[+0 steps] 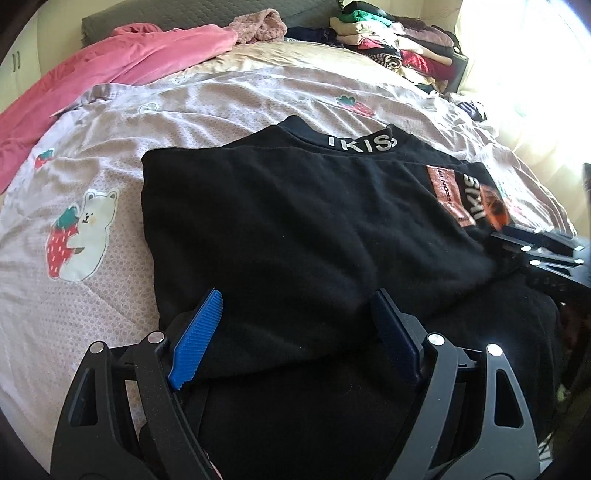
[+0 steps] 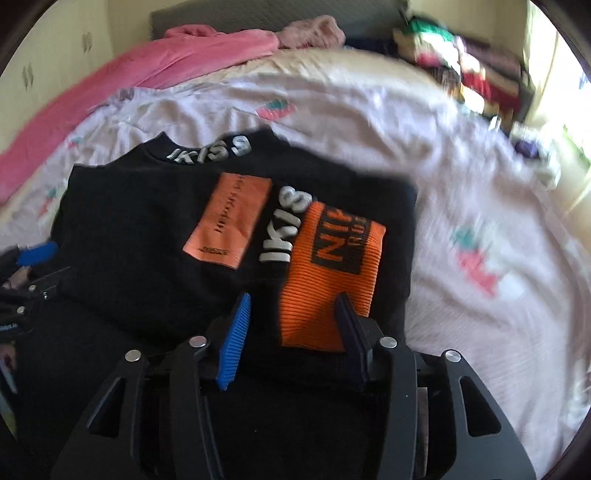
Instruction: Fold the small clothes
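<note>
A black sweater [image 1: 295, 221] lies folded on the bed, its collar with white lettering [image 1: 362, 142] at the far side. In the right wrist view the sweater [image 2: 129, 229] shows a salmon patch [image 2: 232, 221] and an orange ribbed cuff [image 2: 332, 266] on top. My left gripper [image 1: 298, 299] stands open over the sweater's near edge, its pads wide apart. My right gripper [image 2: 292, 301] is open too; the near end of the orange cuff lies between its fingers without being pinched. Each gripper also shows at the edge of the other's view, the right gripper [image 1: 535, 247] and the left gripper [image 2: 37, 254].
The bed cover [image 1: 221, 103] is pale pink with strawberry and bear prints. A large pink garment [image 1: 110, 66] lies at the far left, a fluffy pink item [image 1: 258, 26] by the headboard. A stack of folded clothes [image 1: 399, 40] stands at the far right.
</note>
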Available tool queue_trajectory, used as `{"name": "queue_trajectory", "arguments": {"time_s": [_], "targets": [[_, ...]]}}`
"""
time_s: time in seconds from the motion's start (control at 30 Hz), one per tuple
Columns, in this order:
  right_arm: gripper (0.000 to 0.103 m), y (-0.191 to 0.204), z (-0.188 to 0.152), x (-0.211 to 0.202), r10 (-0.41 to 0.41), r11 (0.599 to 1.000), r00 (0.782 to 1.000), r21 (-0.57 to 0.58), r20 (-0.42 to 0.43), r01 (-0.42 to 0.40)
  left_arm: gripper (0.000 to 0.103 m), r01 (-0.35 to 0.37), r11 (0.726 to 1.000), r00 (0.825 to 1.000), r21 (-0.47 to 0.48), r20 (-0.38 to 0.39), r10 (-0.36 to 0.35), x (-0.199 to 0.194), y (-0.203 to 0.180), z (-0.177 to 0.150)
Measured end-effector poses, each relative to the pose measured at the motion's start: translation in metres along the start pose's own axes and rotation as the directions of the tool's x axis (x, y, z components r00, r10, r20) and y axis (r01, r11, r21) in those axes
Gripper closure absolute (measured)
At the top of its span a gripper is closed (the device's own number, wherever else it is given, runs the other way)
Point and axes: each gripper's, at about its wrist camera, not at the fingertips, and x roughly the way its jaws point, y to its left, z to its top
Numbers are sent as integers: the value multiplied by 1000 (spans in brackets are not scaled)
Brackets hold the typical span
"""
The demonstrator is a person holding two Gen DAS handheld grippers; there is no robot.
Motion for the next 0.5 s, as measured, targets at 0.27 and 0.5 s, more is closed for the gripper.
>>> {"name": "queue_trajectory", "arguments": {"time_s": [0.27, 0.5], "targets": [[53, 3, -1, -13, 13, 1000, 1000, 21, 27, -14, 28, 5, 1000, 1000, -11, 8, -5, -7, 1, -2], [43, -5, -9, -40, 29, 998, 998, 61, 57, -33, 28, 16, 999, 999, -40, 30, -15, -25, 8, -4]]}}
